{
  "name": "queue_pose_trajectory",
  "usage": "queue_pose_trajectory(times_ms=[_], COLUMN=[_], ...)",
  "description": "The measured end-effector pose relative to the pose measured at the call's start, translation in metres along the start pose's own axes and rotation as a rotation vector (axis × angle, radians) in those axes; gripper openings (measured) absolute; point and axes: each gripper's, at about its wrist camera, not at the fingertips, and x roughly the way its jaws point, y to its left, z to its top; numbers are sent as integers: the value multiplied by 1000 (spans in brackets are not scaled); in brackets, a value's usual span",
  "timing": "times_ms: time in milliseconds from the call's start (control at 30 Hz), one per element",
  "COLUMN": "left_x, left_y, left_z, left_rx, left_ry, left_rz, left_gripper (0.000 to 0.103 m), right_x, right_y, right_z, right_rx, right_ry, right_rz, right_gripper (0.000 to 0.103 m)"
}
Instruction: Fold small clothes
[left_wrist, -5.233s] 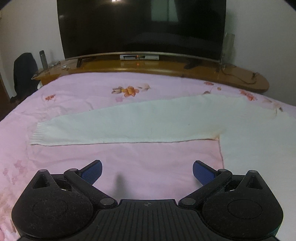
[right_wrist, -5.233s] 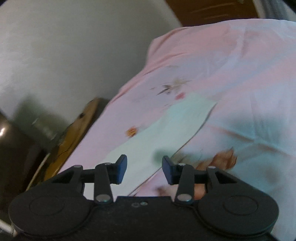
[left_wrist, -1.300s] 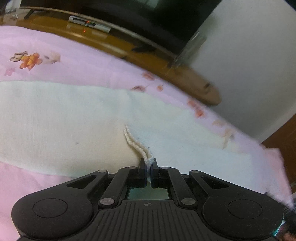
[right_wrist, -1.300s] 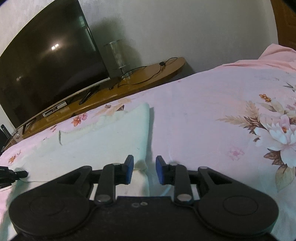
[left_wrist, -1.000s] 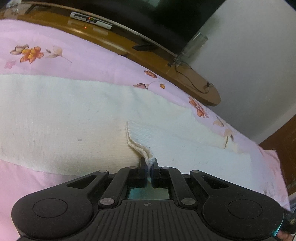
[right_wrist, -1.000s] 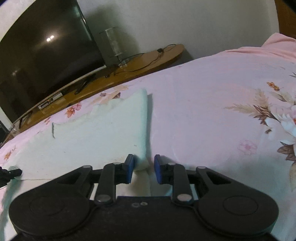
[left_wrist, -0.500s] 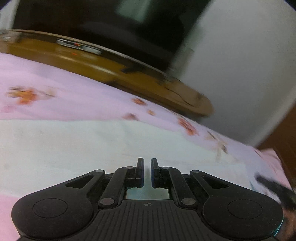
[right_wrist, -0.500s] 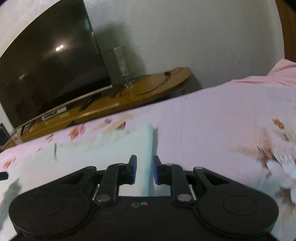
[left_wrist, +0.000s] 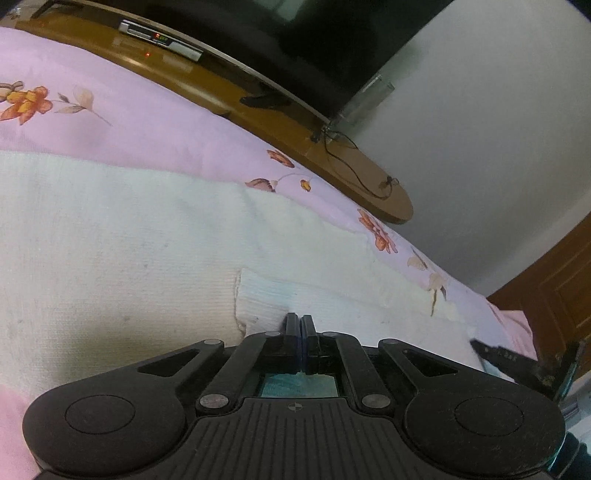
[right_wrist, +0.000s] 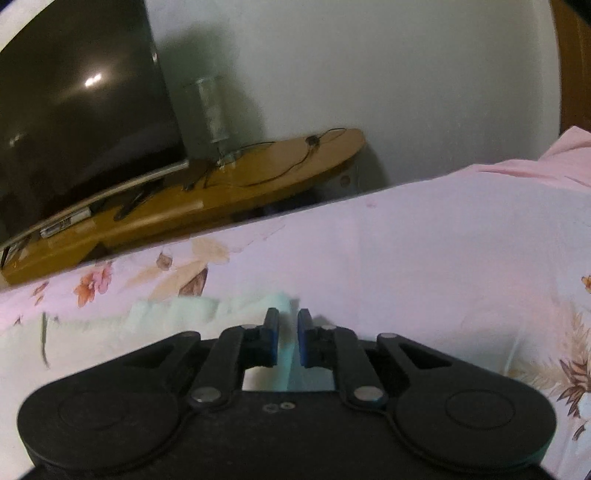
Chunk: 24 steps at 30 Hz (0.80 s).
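Cream knit sweater (left_wrist: 129, 240) lies flat on pink bedsheet (left_wrist: 147, 122), spreading ahead of both claws. Left gripper (left_wrist: 301, 325) is pinched shut on its ribbed cuff; right gripper (right_wrist: 288, 332), narrowly parted, straddles an edge. Soft, light, likely droopy; edges grip best.

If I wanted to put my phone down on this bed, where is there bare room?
Bare pink sheet lies right of the white sweater, up to the flower print. A narrower strip runs between the sweater and the wooden TV stand. It is crowded where the left tool and right tool work.
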Motion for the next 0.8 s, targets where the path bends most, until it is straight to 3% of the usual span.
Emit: queue_pose_trajectory(times_ms=[67,100,133,200,267,300,367,400,467,567,633,733,800], left_x=[-16,-25,-33,-24,-27,-38,-71,-87,-126,-178,-207,-232,-236], left_y=[-4,-6,-10,-22,-33,-34,-27,-19,8,67,114,170,196], left_z=[-4,-8,-14,-18,-21,-22,-27,-30,-38,-49,-56,-66,-67], left_rx=[-13,-10,7,115,164,143,99,67,-21,-203,-380,-601,-723], left_ry=[-55,-105,-151,-88,-90,-110,-201,-229,-288,-351,-402,-486,-520], left_rz=[-3,3,53,175,230,226,218,231,262,319,340,238,144], left_gripper=[43,95,102,99,94,90,90,90,90,90,79,63,62], right_x=[-20,-38,-58,-76,-59,-65,-80,-95,-123,-150,-163,-176,-182], right_y=[6,10,15,25,32,31,27,24,21,13,2,-14,-20], right_z=[1,-2,-9,-29,-51,-57,-56,-57,-63,-79,-93,-105,-110], right_rx=[-23,-30,-51,-114,-178,-177,-95,-61,-45,-51,-50,-16,8], right_ry=[-22,-72,-118,-123,50,0,7,-30,-73,-67,-54,-32,-22], right_rz=[-45,-27,21,59,24,14,-5,16,42,45,34,9,-2], right_gripper=[15,16,20,21,21,21,23,23,24,25,25,26,27])
